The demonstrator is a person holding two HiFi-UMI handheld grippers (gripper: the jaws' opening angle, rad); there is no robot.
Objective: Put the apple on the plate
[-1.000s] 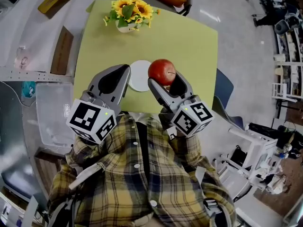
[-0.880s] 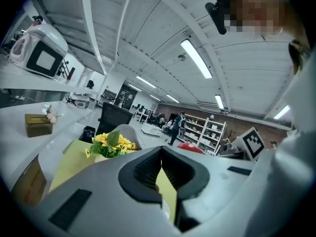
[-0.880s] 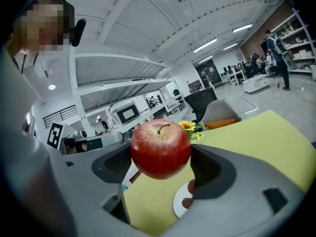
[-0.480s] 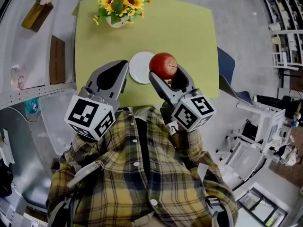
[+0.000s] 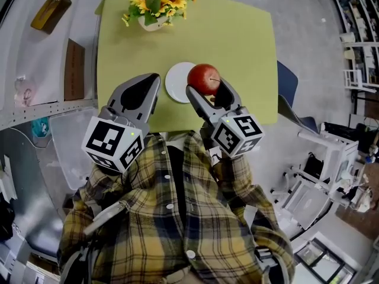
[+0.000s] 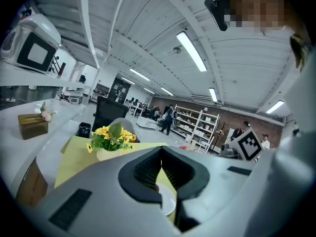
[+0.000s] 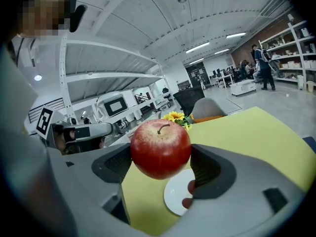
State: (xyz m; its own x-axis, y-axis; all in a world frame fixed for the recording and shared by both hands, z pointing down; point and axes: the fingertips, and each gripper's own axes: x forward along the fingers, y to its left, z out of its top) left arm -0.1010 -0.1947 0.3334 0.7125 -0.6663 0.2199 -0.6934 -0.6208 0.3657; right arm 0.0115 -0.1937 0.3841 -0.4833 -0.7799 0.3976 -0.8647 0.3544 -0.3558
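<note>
floor: grey (image 5: 308, 16) | table (image 5: 237, 46): yellow-green | chair (image 5: 286, 85): blue, beside table | ceiling (image 6: 148, 28): white, strip lights (image 6: 191, 51) | shelves (image 6: 200, 125): far end

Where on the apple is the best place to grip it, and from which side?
Across its widest middle, from the side, one jaw on each flank. The apple is round with its stem up, so a hold higher or lower would likely slip. The right gripper holds it so.

Plate (image 5: 176, 80): lay on the table (image 5: 237, 46), near the middle of its near edge.
Flowers (image 5: 155, 2): stood at the far edge, toward the far left corner.
Apple (image 5: 204, 78): sat between the right gripper (image 5: 208, 87) jaws, above the table, at the plate's right side.
Left gripper (image 5: 151, 83): was over the near edge, left of the plate.
</note>
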